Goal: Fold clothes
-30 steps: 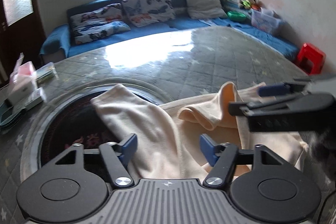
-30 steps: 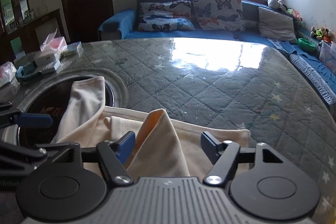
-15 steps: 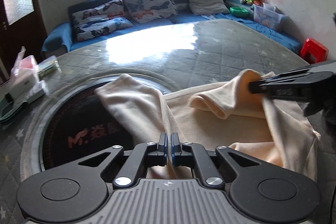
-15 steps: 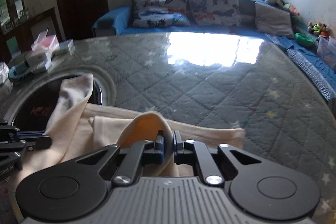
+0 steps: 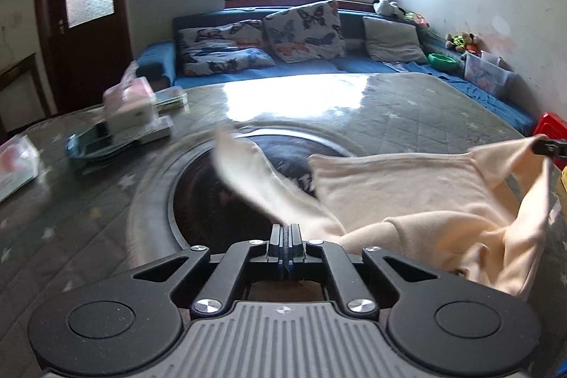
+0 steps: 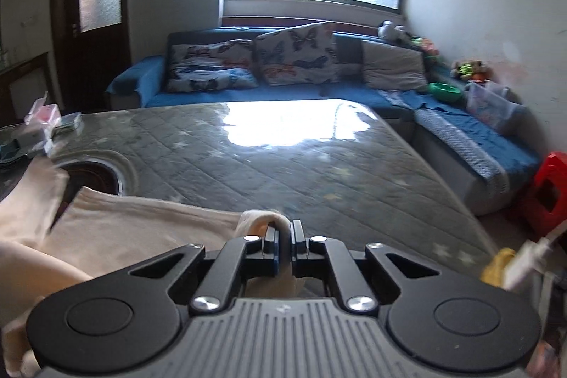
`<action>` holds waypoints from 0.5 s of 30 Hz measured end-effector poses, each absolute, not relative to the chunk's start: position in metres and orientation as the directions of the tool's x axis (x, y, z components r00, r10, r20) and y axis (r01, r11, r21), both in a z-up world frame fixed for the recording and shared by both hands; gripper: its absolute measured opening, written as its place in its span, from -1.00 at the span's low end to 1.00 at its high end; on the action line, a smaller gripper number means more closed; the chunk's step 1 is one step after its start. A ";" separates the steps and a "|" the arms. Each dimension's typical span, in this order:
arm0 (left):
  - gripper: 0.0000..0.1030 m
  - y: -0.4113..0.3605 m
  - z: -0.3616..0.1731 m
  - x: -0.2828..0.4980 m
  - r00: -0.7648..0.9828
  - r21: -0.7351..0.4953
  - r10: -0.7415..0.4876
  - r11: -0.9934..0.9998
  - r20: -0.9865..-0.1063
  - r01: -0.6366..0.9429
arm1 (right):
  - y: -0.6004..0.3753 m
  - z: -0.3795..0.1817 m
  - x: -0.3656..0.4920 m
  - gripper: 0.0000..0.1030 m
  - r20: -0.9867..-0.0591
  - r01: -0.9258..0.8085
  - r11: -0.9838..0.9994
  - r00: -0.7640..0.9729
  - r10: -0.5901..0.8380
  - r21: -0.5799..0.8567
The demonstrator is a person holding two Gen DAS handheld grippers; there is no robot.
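Large grey quilted table cover with pale stars (image 6: pixel 319 172), glossy under window glare, spread wide in front of a blue corner sofa (image 6: pixel 354 94). Set into that cover, toward its left side, a round dark glass inset with a silver rim (image 5: pixel 219 197); reddish writing on the glass, too blurred and too covered to read.

Draped across the near edge of the cover, a cream-coloured soft knit garment (image 5: pixel 407 186): long axis running left to right along that edge, one sleeve (image 5: pixel 248 172) lifted and pointing up and away over the dark inset, motion-blurred. Body partly flat on the cover, right end raised.

Left gripper (image 5: pixel 285 236): black jaws pinched together on the base of that sleeve, cloth fanning out past the tips. Right gripper (image 6: pixel 283 236): jaws clamped narrow on a rolled fold of the same garment's edge (image 6: pixel 262 218), at the near right of the cover; seen from the left view as a dark tip holding the raised corner (image 5: pixel 545 147).

At the cover's far left, a blurred pink-and-white box (image 5: pixel 129 105); no label legible.
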State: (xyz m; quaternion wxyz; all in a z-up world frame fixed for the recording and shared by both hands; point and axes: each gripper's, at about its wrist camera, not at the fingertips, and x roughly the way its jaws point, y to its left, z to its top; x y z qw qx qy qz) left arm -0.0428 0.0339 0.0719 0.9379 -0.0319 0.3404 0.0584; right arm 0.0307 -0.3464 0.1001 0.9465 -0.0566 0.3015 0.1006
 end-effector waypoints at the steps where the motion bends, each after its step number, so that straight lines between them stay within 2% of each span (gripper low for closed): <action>1: -0.95 0.036 0.072 -0.049 0.759 -0.022 0.089 0.991 -0.645 -0.135 | -0.352 0.100 0.026 -0.90 -0.582 -0.211 0.976 0.800 0.144 -0.050; 5: -0.95 0.044 0.072 -0.076 0.752 -0.033 0.087 0.989 -0.654 -0.144 | -0.373 0.097 0.007 -0.90 -0.586 -0.164 0.984 0.805 0.094 -0.067; 9: -0.95 0.042 0.070 -0.094 0.735 0.000 0.080 0.994 -0.673 -0.108 | -0.384 0.087 -0.004 -0.89 -0.629 -0.155 0.983 0.775 0.060 -0.098; 13: -0.88 0.032 0.068 -0.103 0.727 0.050 0.061 0.998 -0.684 -0.036 | -0.381 0.082 -0.018 -0.76 -0.651 -0.176 0.974 0.758 0.041 -0.144; 15: -0.87 0.025 0.073 -0.108 0.739 0.066 0.039 0.998 -0.672 0.007 | -0.379 0.079 -0.025 -0.63 -0.661 -0.187 0.968 0.750 0.031 -0.167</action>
